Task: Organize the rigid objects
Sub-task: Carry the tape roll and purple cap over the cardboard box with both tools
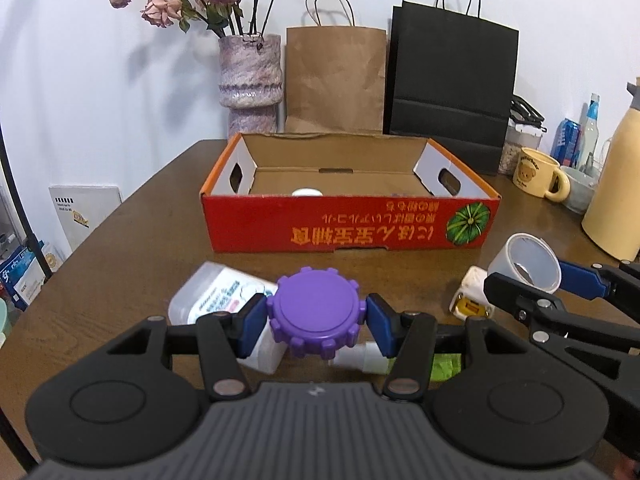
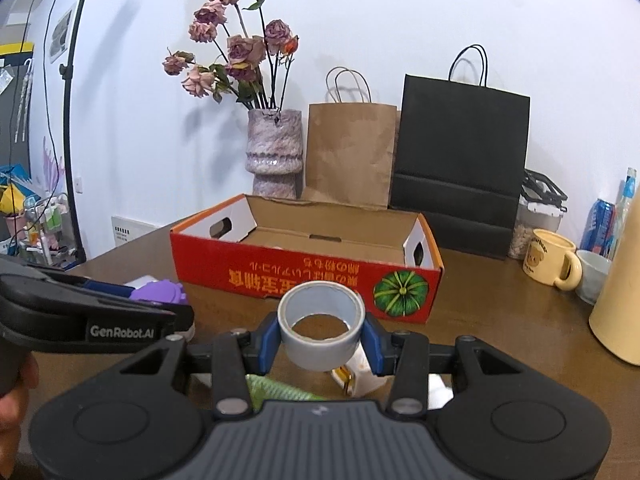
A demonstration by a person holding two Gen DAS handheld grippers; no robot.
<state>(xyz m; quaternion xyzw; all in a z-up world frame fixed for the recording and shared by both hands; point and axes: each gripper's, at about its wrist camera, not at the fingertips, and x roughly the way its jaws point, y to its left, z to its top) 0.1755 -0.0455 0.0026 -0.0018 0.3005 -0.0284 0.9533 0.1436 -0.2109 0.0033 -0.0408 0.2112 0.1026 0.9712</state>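
Note:
My left gripper (image 1: 317, 314) is shut on a purple notched lid (image 1: 316, 312), held above the brown table in front of the red cardboard box (image 1: 348, 220). My right gripper (image 2: 321, 338) is shut on a grey roll of tape (image 2: 321, 330); it also shows in the left wrist view (image 1: 526, 262) at the right. The open box (image 2: 304, 276) holds a white round object (image 1: 307, 192) near its front wall. A clear bottle with a white label (image 1: 218, 294), a white and yellow small box (image 1: 470, 296) and a green item (image 1: 444, 366) lie on the table below the grippers.
Behind the box stand a vase of dried roses (image 1: 250, 76), a brown paper bag (image 1: 336, 80) and a black paper bag (image 1: 450, 92). At the right are a yellow bear mug (image 1: 538, 174), a cream thermos (image 1: 616, 184), a can and bottles.

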